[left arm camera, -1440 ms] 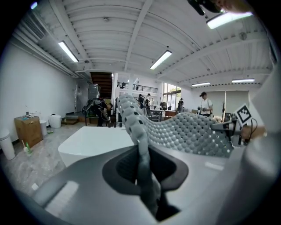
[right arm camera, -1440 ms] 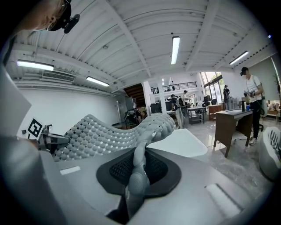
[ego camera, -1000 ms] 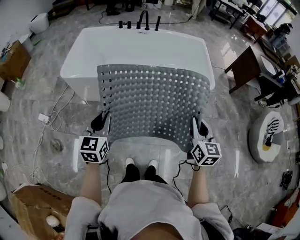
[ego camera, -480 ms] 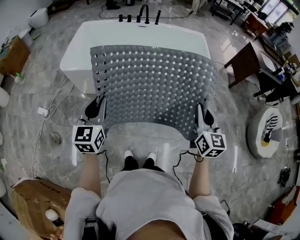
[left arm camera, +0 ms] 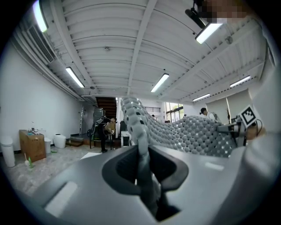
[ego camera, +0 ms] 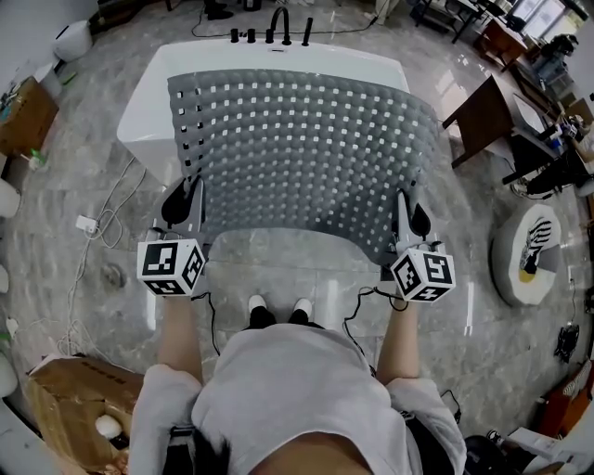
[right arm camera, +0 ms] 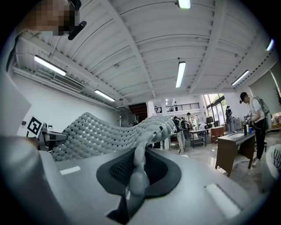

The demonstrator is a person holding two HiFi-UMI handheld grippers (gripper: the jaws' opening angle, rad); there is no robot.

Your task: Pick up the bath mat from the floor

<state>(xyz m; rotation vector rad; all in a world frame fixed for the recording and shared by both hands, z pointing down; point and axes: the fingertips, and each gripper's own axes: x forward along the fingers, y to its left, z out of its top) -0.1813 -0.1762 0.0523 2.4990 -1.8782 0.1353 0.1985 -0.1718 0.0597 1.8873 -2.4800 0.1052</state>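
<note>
Big open workshop hall, not a home, with a bathroom mock-up set in it. I stand on a grey marble-look floor point(ego camera: 306, 269) facing a freestanding white bathtub point(ego camera: 148, 93) with black taps point(ego camera: 278, 23). A white plug block point(ego camera: 86, 224) with loose cables lies on the floor near the tub's left end, and a cardboard box point(ego camera: 65, 406) sits behind me to the left. Brown desks point(ego camera: 478, 121) crowd the right side. Overhead: ribbed white ceiling point(left arm camera: 145, 44), strip lights point(right arm camera: 180, 74). Far wall: dark staircase point(left arm camera: 106, 104), railed mezzanine point(right arm camera: 184, 107). A person point(right arm camera: 253, 123) stands at a desk.
</note>
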